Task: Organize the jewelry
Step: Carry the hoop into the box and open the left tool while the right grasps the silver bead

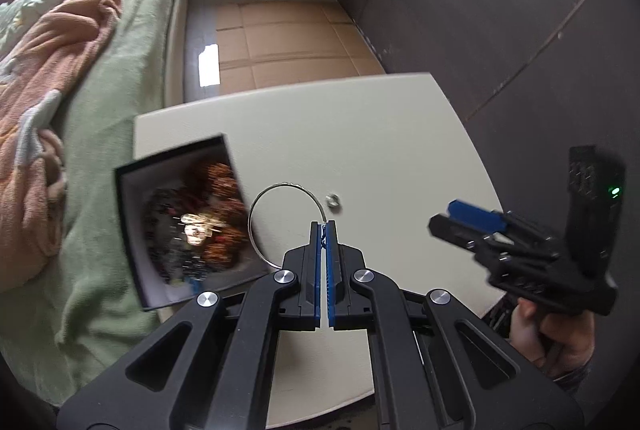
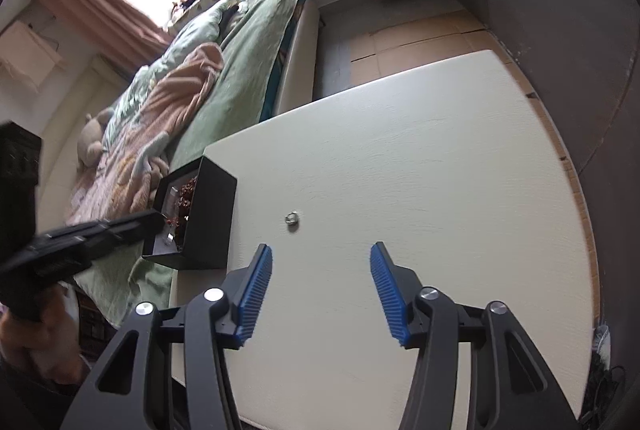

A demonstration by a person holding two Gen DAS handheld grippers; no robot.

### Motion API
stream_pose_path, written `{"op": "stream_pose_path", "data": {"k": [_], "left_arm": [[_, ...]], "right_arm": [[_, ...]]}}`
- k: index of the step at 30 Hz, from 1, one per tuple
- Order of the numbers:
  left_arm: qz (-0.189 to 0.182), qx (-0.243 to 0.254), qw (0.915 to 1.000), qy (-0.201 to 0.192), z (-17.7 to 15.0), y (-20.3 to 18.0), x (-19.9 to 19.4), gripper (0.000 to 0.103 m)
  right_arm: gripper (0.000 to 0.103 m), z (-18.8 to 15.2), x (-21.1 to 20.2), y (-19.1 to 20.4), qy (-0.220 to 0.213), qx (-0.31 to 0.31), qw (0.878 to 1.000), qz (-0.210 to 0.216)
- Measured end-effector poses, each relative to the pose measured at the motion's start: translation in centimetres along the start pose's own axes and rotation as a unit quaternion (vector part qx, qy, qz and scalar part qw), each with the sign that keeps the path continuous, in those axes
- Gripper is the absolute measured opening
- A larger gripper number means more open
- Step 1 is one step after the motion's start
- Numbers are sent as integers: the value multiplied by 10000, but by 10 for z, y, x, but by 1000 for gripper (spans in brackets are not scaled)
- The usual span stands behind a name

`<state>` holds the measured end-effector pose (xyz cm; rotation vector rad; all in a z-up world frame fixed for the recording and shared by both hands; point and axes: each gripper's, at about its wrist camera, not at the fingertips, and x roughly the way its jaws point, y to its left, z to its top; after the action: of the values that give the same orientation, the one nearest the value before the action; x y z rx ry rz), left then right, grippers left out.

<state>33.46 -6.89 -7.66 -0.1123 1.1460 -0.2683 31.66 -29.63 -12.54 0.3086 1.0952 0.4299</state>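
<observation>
My left gripper [image 1: 324, 226] is shut on a thin silver bangle [image 1: 256, 208], which hangs in the air off its tips beside the black jewelry box [image 1: 176, 158]. The box [image 2: 212, 206] stands at the table's left edge with red beads and other pieces inside. A small silver ring [image 1: 333, 201] lies on the cream table [image 1: 380, 134] just beyond the bangle. My right gripper [image 2: 321, 258] stands open over the table, with the ring [image 2: 291, 218] a little ahead of its left finger and nothing between its blue pads. In the left wrist view the right gripper [image 1: 460, 220] hovers at the table's right side.
A bed with a green cover [image 1: 132, 42] and a peach blanket [image 1: 52, 70] runs along the table's left side. Cardboard sheets [image 1: 288, 38] lie on the floor beyond the table. A dark wall [image 1: 500, 10] stands to the right. A hand [image 1: 556, 338] holds the right gripper.
</observation>
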Motion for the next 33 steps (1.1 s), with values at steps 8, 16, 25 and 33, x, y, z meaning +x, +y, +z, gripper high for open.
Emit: {"op": "stream_pose_path", "data": {"k": [8,16,25,33], "left_arm": [[166,-320,9990,-262,5,46,-17,3],[160,-490,9983,-271,2,74,-11,3],[150,-627,9977,-202,-4,88,11,4],[207,-626,9966,-490,-9,95,-3,61]], "right_arm": [[36,10,38,28,239,-323,9988,-282],[32,18,78,42,459,-517,9956,-626],[30,19,99,62,528,-899,9895,-1004],[13,19,108,67,473,-1067,9859,-1199]]}}
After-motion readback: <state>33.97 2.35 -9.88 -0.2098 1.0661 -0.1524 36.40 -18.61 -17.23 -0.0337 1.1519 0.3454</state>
